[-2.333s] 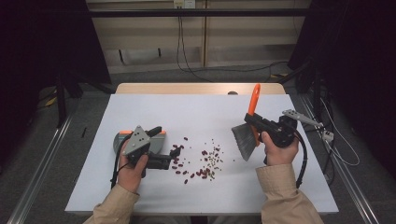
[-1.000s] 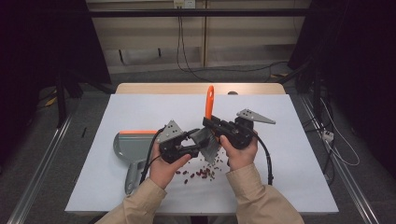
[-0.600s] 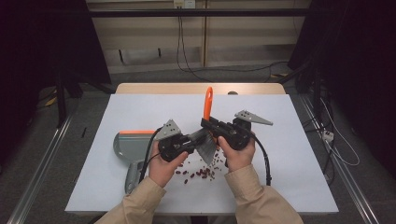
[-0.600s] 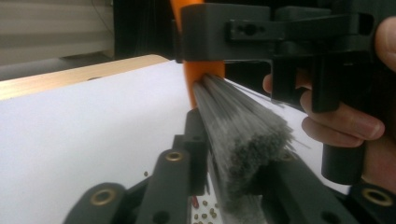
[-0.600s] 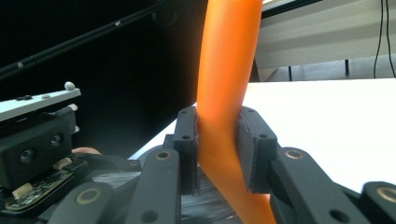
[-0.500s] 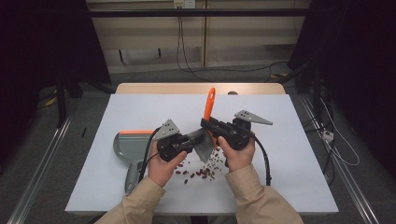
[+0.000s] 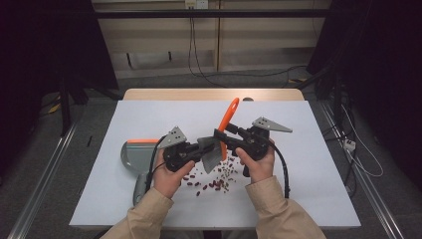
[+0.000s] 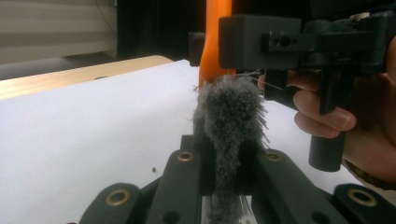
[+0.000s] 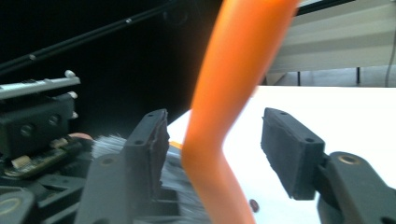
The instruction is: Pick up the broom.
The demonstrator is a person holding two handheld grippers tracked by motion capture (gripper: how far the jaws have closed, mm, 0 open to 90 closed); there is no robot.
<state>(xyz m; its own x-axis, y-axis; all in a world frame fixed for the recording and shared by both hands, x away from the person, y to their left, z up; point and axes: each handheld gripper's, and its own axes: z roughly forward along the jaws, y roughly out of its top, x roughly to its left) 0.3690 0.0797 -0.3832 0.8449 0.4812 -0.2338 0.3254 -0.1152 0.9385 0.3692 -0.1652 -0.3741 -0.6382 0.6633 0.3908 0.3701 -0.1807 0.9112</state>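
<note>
A hand brush with an orange handle (image 7: 230, 112) and grey bristles (image 7: 211, 157) is held up over the middle of the white table. My left gripper (image 7: 206, 149) is shut on the bristles (image 8: 231, 116), which bulge up between its jaws (image 8: 224, 154). My right gripper (image 7: 224, 137) faces it from the right. Its jaws have just been opening and now stand apart on either side of the orange handle (image 9: 233, 70), with a gap at each pad (image 9: 219, 140). Several dark red beans (image 7: 219, 181) lie scattered on the table under both hands.
A grey dustpan (image 7: 132, 154) with an orange edge lies flat on the table's left part, behind my left hand. The white sheet (image 7: 308, 164) covers the table, and a wooden strip (image 7: 209, 94) shows along the far edge. Cables trail from both grippers.
Both hands came together at the table's middle from its left and right sides. The left jaws shut on the brush's bristles, and the right jaws parted from the handle.
</note>
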